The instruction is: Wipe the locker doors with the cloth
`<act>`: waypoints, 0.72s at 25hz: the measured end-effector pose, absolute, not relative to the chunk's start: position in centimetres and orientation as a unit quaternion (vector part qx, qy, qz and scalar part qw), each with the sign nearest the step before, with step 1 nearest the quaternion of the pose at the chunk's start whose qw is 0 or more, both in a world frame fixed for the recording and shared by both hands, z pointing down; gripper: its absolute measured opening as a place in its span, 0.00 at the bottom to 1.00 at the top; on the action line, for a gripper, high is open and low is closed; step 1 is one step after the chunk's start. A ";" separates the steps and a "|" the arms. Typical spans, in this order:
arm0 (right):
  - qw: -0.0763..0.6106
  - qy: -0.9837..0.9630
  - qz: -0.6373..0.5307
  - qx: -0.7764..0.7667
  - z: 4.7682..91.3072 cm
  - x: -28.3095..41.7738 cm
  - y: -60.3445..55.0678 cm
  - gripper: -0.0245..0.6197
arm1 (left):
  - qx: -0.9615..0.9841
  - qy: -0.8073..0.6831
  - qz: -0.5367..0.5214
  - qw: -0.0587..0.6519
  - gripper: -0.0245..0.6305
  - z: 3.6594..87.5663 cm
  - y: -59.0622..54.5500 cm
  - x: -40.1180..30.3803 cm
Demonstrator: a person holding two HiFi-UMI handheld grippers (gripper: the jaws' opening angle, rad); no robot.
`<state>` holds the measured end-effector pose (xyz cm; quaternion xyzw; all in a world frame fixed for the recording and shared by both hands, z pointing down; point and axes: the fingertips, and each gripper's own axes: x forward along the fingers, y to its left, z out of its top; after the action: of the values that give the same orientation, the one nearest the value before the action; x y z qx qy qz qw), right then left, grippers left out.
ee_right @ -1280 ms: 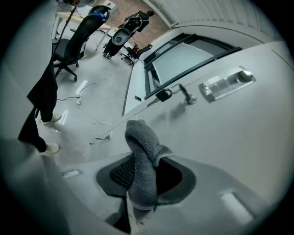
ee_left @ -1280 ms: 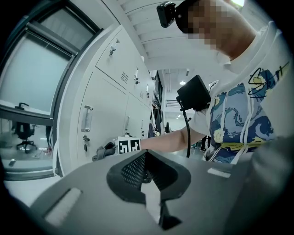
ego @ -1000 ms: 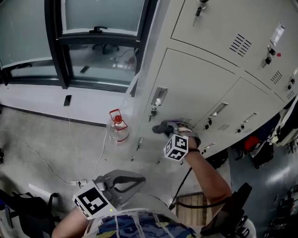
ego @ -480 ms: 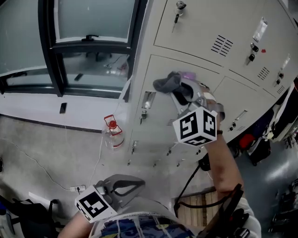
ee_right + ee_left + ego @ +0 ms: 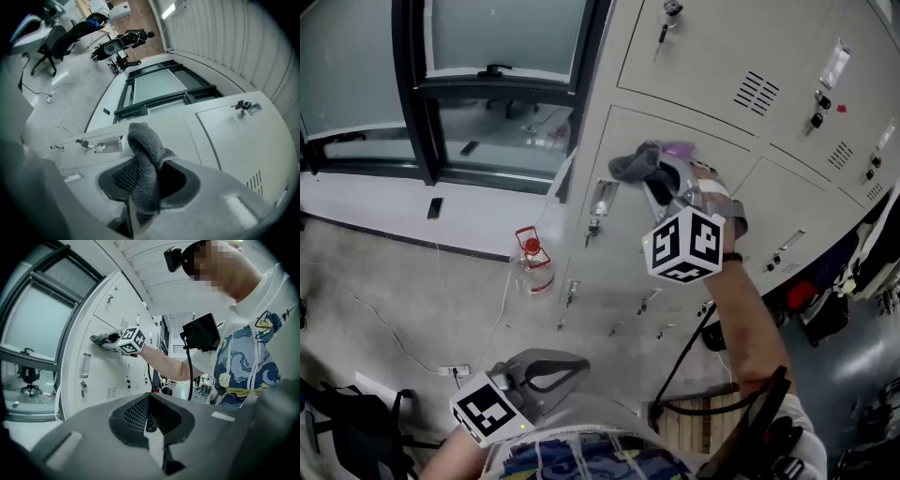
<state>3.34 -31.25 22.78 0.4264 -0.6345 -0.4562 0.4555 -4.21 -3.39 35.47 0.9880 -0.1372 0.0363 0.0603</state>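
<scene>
Right gripper clamped on the grey terry cloth, held against the beige metal locker door, upper left. Wiping step in hand; next, you sweep right, maintaining contact.

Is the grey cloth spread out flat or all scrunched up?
Scrunched up. The cloth is bunched into thick folds, pinched between the right gripper's jaws.

Non-task stuff: dark-framed glass window top left, with a white ledge under it and a small flat black object lying on the ledge. Clear plastic jug with red cap and handle stands upright on the grey concrete floor. Thin white cable runs to a white power strip. Black bag bottom left. Parked dark scooter and black office chair further out.
</scene>
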 end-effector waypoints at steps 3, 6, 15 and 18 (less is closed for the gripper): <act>0.470 -0.636 -0.455 0.409 25.8 3.5 -31.3 0.22 | 0.987 -0.140 0.038 0.063 0.04 35.6 -3.4 -3.7; 0.482 -0.635 -0.457 0.394 28.2 3.4 -31.3 0.22 | 0.987 -0.144 0.040 0.064 0.04 35.7 -3.5 -3.5; 0.513 -0.664 -0.419 0.347 35.9 2.9 -31.3 0.22 | 0.983 -0.158 0.053 0.071 0.04 36.1 -3.8 -3.5; 0.523 -0.676 -0.399 0.331 39.4 2.9 -31.2 0.21 | 0.982 -0.165 0.056 0.076 0.04 36.2 -3.9 -3.8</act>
<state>2.91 -31.22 39.43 0.3309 -0.6762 -0.3993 0.5233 -3.75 -3.95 36.22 0.9818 -0.1648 0.0558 0.0761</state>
